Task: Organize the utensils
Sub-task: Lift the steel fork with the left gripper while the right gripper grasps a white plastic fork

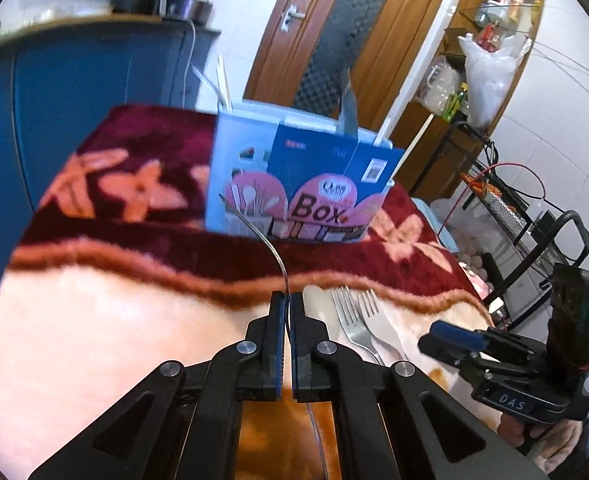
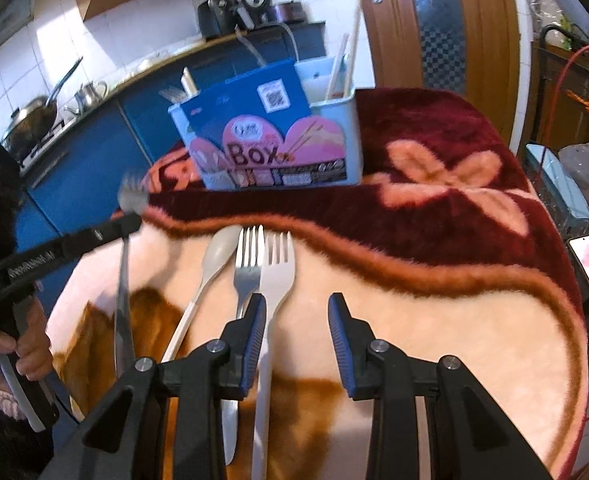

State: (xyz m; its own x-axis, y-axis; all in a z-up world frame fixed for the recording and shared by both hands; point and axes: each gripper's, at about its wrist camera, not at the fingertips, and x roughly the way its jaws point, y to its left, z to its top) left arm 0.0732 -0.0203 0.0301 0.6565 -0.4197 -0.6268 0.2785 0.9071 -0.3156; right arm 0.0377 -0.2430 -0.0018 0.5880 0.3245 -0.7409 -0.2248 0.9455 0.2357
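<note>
Currently a metal fork (image 2: 123, 280) is pinched by its handle in the left gripper (image 1: 288, 304), whose jaws are pressed together on it; the tines are raised clear of the blanket (image 1: 94, 320), toward the box (image 1: 294, 184). The right gripper (image 2: 296, 340) is held spread above a white fork (image 2: 272, 280), nothing gripped. A second metal fork (image 2: 248, 268) and a spoon (image 2: 214, 256) are laid just beside it, side by side.

The thin handle could be twisted or let slip between the pads, judging by how narrow the hold is, and the fork dropped short of the box. The tines could also be caught on the box rim or on the chopsticks (image 2: 344, 64) already stood in it.

The worktop is covered by a plush red and cream blanket with flowers; utensils could be snagged in its pile. Blue cabinets (image 2: 94, 152), a stove with pans (image 2: 34, 120) and a wooden door (image 1: 334, 32) are seen behind.
</note>
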